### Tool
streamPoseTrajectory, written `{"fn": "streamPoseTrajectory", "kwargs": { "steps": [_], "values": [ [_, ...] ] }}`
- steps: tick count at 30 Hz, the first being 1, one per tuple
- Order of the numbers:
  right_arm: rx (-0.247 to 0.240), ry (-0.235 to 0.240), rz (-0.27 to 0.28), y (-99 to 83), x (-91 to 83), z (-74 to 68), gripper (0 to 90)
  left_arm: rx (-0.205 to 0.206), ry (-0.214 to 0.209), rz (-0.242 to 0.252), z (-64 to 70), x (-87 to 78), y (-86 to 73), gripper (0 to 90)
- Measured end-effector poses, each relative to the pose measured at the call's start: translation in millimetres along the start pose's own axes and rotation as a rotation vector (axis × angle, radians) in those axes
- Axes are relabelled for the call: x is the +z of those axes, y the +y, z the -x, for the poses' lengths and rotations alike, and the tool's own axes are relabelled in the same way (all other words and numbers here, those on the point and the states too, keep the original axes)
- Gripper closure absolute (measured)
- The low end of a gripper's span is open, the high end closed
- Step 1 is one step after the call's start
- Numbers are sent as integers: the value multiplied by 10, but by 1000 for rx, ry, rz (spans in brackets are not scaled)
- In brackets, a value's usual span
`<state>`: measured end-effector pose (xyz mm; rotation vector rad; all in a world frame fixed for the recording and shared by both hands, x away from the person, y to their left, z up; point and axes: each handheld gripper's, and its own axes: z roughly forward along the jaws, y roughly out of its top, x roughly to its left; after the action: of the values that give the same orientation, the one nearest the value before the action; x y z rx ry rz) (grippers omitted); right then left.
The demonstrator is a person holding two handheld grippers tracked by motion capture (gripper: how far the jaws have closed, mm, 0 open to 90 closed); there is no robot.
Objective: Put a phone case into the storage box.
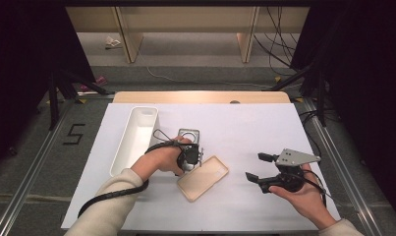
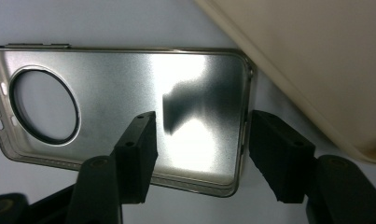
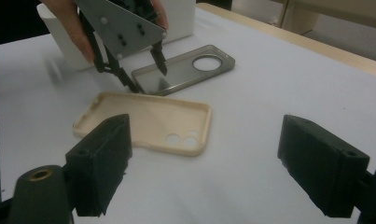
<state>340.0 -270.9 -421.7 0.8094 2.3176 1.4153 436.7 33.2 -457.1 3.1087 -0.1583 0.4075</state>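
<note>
My left gripper (image 2: 197,156) is down over the short end of the silver phone case (image 2: 129,107), jaws spread with one inside the shell and one outside the rim, nothing pinched yet. It's smooth, shiny metal-look with a big round camera hole, lying just beside the matte beige case (image 3: 148,123). My right gripper (image 1: 258,166) waits wide open, holding nothing.

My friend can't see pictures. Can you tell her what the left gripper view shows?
The left gripper is open, its two black jaws straddling the end edge of a shiny silver phone case with a round camera hole. A beige phone case lies beside it on the white table.
</note>
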Motion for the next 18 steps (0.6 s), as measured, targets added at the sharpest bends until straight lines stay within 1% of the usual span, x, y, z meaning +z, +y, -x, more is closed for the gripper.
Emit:
{"fn": "streamPoseTrajectory", "kwargs": {
  "steps": [1,2,5,10,12,14,15,16,17,18],
  "values": [
    [0,0,-1,-1,1,-1,183,8,4,-1,-1,-5,1,454],
    [0,0,-1,-1,3,-1,183,-1,-4,1,9,-3,-1,470],
    [-3,2,-2,-2,7,-2,183,-4,-7,4,14,-5,-1,506],
    [-3,2,-3,-2,8,-2,183,-15,-27,4,20,-7,-2,557],
    [-3,2,-3,-2,7,-2,183,-14,-27,7,21,-6,-2,583],
    [-4,3,-3,-2,7,-2,183,-10,-28,6,23,-8,-1,590],
    [-5,3,-4,-3,9,-3,183,-14,-33,5,29,-8,-2,612],
    [-5,3,-4,-3,9,-3,183,-13,-33,6,32,-8,-2,612],
    [-5,3,-4,-3,9,-3,183,-16,-43,2,37,-11,-2,619],
    [-4,3,-4,-4,9,-2,183,-15,-45,4,38,-11,-2,639]
  ]
}}
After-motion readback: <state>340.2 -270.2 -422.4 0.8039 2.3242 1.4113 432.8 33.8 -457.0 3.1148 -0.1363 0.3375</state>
